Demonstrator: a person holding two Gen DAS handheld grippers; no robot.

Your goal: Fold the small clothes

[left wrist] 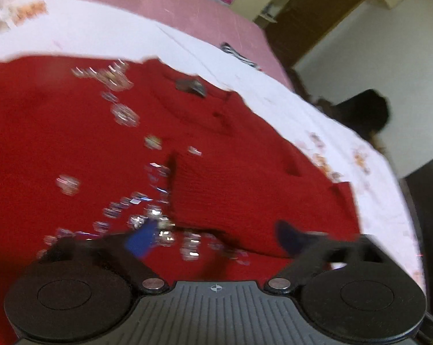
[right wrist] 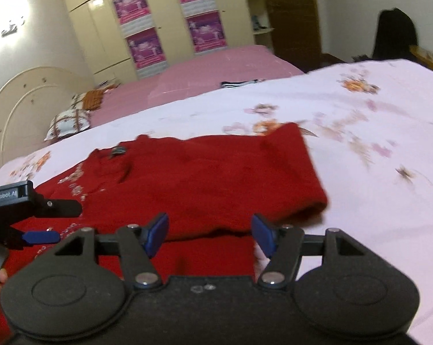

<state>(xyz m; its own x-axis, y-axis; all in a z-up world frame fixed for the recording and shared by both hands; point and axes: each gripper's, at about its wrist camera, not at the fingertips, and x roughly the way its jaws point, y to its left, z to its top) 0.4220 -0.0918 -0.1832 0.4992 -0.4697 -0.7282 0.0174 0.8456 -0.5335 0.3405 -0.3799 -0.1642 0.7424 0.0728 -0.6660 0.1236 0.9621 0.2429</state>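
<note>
A: Where does the red sweater (right wrist: 205,178) lie?

B: Spread on a bed (right wrist: 374,230), on a pale sheet printed with flowers. One sleeve (left wrist: 216,189) is folded across its front, and shiny sequins (left wrist: 121,115) run over the chest. A small dark label (left wrist: 192,86) sits at the neck, too blurred to read.

A: And the right tongs (right wrist: 209,234)?

B: Their blue pads (right wrist: 159,233) stand apart, low over the near edge of the sweater. The red cloth lies below and beyond them; nothing is clamped between them.

A: The left tongs (left wrist: 216,237)?

B: They are also apart, over the sequinned front, just beside the folded sleeve's cuff. The picture is blurred, so I cannot tell whether the pads touch the cloth, but nothing is pinched. In the right wrist view they come in from the left edge, over the sweater's sequinned side.

A: Any writing?

B: The left tongs' black body reads "GenRobot.AI". Pink posters (right wrist: 136,8) hang on the cream wardrobe (right wrist: 101,37) behind the bed; their text is too small to read. A patterned pillow (right wrist: 68,122) lies by the headboard (right wrist: 24,100).
</note>
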